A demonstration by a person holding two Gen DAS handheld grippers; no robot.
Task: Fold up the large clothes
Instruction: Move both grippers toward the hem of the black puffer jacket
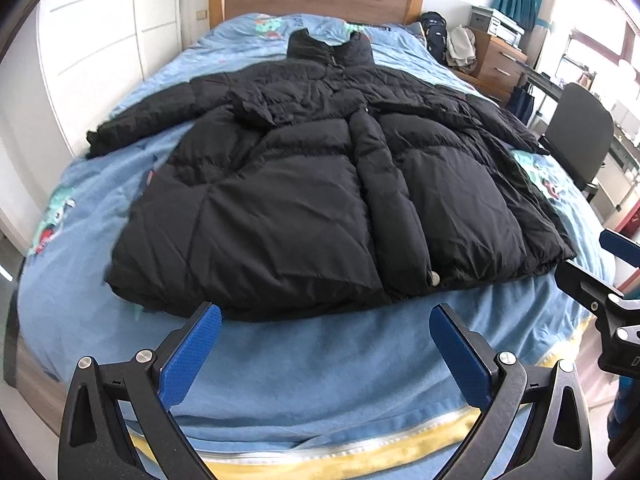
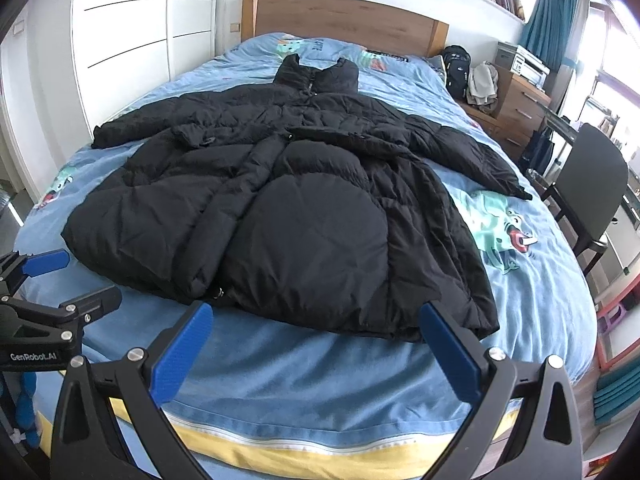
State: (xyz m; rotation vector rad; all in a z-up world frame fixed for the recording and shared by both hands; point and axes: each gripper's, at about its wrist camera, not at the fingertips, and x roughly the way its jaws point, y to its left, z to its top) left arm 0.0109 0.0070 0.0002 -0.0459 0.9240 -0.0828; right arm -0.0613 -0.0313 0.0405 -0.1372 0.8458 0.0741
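A large black puffer jacket (image 1: pixel 312 184) (image 2: pixel 296 208) lies flat and front-up on the bed, collar toward the headboard, both sleeves spread out sideways, hem nearest me. My left gripper (image 1: pixel 325 354) hovers open over the bare quilt just short of the hem, nothing between its blue pads. Over the same strip of quilt my right gripper (image 2: pixel 316 354) is open too and holds nothing. Each gripper shows at the edge of the other's view: the right gripper (image 1: pixel 600 276) at the right, the left gripper (image 2: pixel 60 280) at the left.
The bed (image 1: pixel 320 376) has a light blue cartoon-print quilt with a yellow zip edge at the foot. A wooden headboard (image 2: pixel 344 20) stands at the far end. White wardrobe doors (image 2: pixel 128 28) line the left side. A dresser (image 2: pixel 516 108), backpack (image 2: pixel 456 66) and dark chair (image 2: pixel 592 184) stand on the right.
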